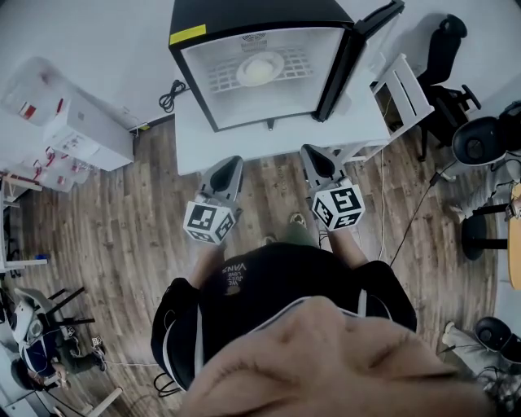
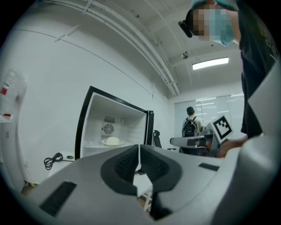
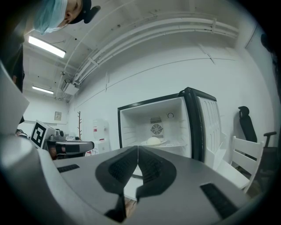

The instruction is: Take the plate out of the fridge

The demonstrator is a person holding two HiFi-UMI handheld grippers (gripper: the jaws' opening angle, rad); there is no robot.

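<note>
Nearest to the camera, in the head view, the left gripper [image 1: 229, 163] and the right gripper [image 1: 315, 153] are held side by side in front of the person's dark shirt [image 1: 269, 285]. They are level with each other and a little apart, and both are pointed toward 12 o'clock. The forearms are kept close to the body and mostly hidden behind the marker cubes. In the gripper views the jaws of each gripper are seen pressed together, pad against pad, and nothing is held between them. Under the grippers a wooden floor [image 1: 122, 220] is seen. At 12 o'clock of the grippers, a white table [image 1: 362, 122] is placed, and a small black fridge [image 1: 244, 12] is stood on it. Its door [image 1: 352, 53] is swung open toward 2 o'clock. The plate [image 1: 259, 69] is laid inside the fridge on the wire shelf [image 1: 220, 77], near the middle, with a pale round lump of food [image 3: 153, 141] on it. The plate is well apart from both grippers. A black cable [image 1: 169, 96] is seen at 9 o'clock of the fridge, against the wall.
</note>
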